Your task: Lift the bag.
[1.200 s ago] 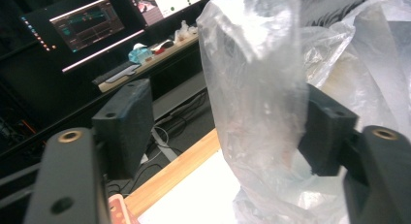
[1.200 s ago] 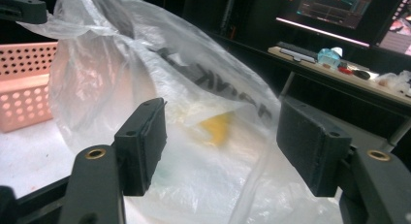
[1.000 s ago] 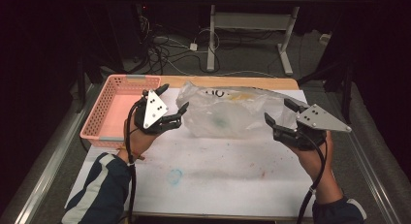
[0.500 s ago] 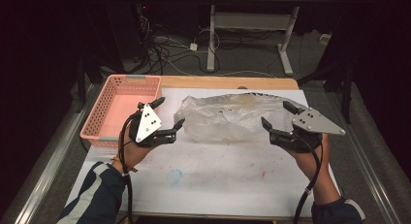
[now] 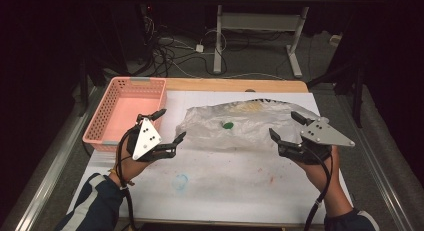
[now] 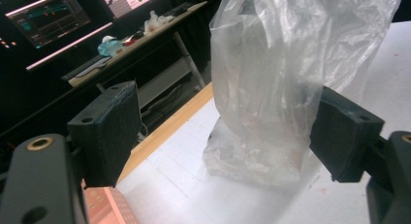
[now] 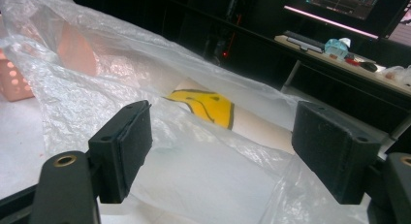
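Both grippers have pulled back toward the person since the earlier frames, left gripper [image 5: 168,131] sliding off the bag's left end, right gripper [image 5: 289,132] dropping back off its right end. Bag has flattened out a bit too.

Left gripper: jaws wide apart, holding nothing, just left of the clear plastic bag [image 5: 235,126], not touching it in the high view. In the left gripper view the bag [image 6: 286,88] sits between and beyond the two black pads, crumpled end facing the camera, no contact visible. Grey three-cornered plate on top, tilted. Cable trails down along the striped sleeve [image 5: 95,201].

Right gripper: jaws wide apart, nothing held, at the bag's right edge. Right gripper view shows the bag [image 7: 160,136] spreading under and past the pads; cannot tell if the lower film touches a pad. Yellow print [image 7: 208,106] shows through the plastic.

Bag lies flat across the middle of the bench [image 5: 225,191], on its white cover, long axis left-right. Small green thing [image 5: 227,124] inside it near the middle, yellowish patch farther back.

Pink basket [image 5: 106,116] sits at the bench's left rear, just behind the left gripper, well apart from the bag. Faint blue and red stains on the white cover near the front. Cables and a desk frame on the floor beyond the bench.
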Demonstrator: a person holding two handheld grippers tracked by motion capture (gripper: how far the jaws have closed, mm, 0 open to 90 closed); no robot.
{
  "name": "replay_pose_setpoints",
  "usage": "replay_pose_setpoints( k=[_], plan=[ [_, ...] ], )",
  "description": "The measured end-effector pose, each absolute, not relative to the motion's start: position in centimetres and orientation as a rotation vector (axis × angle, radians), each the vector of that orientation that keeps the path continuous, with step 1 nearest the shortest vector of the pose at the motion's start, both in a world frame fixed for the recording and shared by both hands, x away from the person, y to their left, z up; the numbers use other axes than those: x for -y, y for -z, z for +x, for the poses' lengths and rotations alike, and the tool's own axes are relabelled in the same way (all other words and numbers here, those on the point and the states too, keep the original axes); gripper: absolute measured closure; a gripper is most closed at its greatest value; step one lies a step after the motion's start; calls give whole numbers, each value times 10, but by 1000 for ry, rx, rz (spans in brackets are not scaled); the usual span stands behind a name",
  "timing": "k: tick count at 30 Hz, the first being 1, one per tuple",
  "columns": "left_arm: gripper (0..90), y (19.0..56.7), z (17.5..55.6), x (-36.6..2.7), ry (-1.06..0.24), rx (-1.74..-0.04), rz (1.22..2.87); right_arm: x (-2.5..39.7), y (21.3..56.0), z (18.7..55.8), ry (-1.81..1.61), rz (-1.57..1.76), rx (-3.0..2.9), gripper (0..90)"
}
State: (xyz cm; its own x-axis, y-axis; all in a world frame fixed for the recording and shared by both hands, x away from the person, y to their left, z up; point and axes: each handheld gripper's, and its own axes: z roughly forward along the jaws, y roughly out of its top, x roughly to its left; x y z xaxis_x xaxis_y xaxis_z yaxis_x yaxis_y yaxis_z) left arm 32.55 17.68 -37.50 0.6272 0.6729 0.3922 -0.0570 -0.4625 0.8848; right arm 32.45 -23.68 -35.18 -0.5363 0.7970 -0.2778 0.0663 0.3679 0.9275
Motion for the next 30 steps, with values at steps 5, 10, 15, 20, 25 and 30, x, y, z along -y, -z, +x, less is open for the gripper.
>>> replay_pose_setpoints(
  k=[5, 10, 15, 20, 25, 30],
  plan=[
    [181, 379, 316, -184, -947, -487, 1893, 238, 359, 319, -1202, 748, -1894, 227],
    [181, 385, 306, -193, -944, -489, 1906, 239, 364, 311, -1189, 736, -1911, 225],
    [180, 389, 297, -200, -930, -494, 1916, 240, 369, 304, -1182, 732, -1932, 227],
    [180, 393, 289, -205, -909, -509, 1922, 239, 375, 295, -1168, 725, -1957, 227],
    [180, 403, 281, -206, -884, -518, 1960, 239, 383, 284, -1166, 715, -1983, 228],
    [180, 414, 276, -207, -875, -521, 2000, 240, 391, 275, -1163, 704, -2007, 227]
  ],
)
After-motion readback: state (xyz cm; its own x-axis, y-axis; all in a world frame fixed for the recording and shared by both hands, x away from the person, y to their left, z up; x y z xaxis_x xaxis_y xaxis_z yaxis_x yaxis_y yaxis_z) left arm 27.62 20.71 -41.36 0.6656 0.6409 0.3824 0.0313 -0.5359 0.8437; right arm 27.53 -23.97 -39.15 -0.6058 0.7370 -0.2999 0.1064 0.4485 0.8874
